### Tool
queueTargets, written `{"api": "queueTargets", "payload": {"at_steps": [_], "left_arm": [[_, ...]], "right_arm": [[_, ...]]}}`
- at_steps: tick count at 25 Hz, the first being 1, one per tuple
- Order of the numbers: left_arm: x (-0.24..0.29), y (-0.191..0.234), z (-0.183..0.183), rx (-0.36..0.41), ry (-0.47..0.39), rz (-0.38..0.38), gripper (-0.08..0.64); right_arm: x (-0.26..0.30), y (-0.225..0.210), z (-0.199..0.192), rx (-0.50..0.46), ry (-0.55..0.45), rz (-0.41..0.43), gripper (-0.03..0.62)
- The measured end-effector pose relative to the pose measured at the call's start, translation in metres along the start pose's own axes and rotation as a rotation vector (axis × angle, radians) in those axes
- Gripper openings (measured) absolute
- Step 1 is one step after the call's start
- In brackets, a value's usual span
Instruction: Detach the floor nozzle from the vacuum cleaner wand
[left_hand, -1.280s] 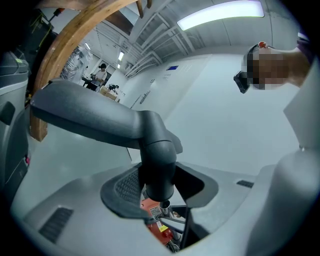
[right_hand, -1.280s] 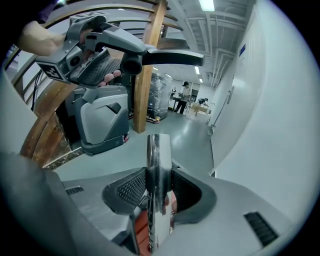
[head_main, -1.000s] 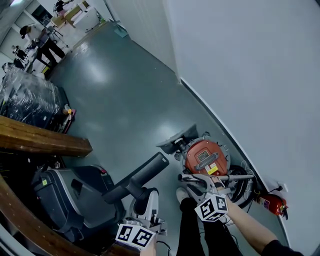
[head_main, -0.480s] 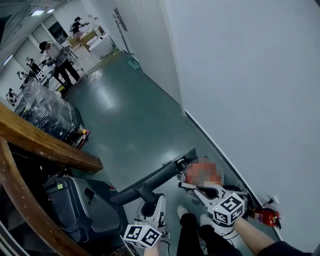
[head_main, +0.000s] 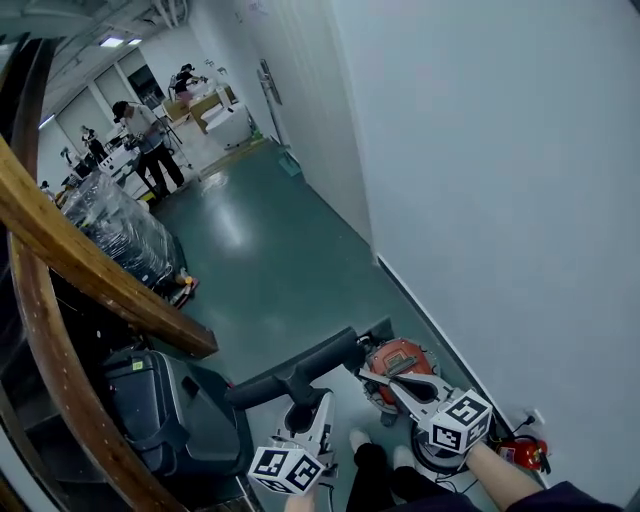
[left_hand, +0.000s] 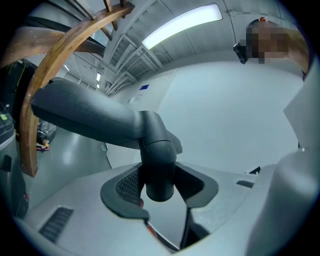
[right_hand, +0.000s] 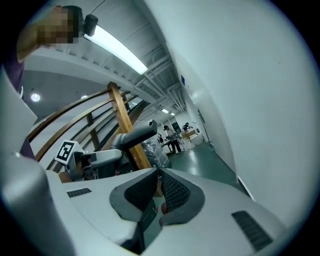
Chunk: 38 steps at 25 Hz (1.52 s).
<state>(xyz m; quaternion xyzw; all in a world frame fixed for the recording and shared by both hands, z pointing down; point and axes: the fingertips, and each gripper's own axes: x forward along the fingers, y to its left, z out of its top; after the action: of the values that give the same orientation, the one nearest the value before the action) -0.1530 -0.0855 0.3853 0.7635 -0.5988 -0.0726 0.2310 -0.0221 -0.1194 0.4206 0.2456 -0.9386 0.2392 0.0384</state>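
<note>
- Left gripper: at the lower edge of the head view, clenched on the short round neck of the floor nozzle, a dark grey T-shaped plastic piece with a long rounded bar.
- In the left gripper view, the two ribbed pads of the left gripper press on either side of the neck of the nozzle. The neck's blunt lower end shows bare between them, and the bar runs off to the upper left.
- The nozzle is held off the floor. Its bar slants from lower left to upper right, in front of the person's legs.
- Right gripper: to the right of the nozzle and apart from it, in front of the round orange vacuum canister on the floor.
- In the right gripper view, the jaws of the right gripper are closing and nearly together, with nothing between them. Beyond them, the left gripper and the nozzle appear.
- Small red fire extinguisher: at the foot of the plain white wall, right of the canister.
- Dark grey hard-shell case: left of the nozzle, under the curved brown wooden rail.
- Glossy grey-green floor: stretches away to a plastic-wrapped pallet load and to people standing far off.
</note>
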Motion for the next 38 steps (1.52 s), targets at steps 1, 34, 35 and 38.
{"api": "queueTargets", "payload": {"at_steps": [1,34,35,38], "left_arm": [[-0.004,-0.008,0.004,0.004,-0.008,-0.004,0.179],[-0.090,-0.077,0.100,0.141,-0.175,-0.156,0.179],[-0.090,-0.076,0.100,0.138,-0.175,-0.156,0.179],[-0.091,-0.075,0.102,0.134,-0.177,-0.159,0.179]], "right_arm": [[-0.004,0.008,0.006,0.000,-0.011,0.015,0.036],[-0.037,0.146,0.107,-0.094,-0.238,0.082,0.017],[-0.037,0.147,0.107,-0.094,-0.238,0.081,0.017],[-0.035,0.148,0.106,-0.095,-0.237,0.080,0.017]]}}
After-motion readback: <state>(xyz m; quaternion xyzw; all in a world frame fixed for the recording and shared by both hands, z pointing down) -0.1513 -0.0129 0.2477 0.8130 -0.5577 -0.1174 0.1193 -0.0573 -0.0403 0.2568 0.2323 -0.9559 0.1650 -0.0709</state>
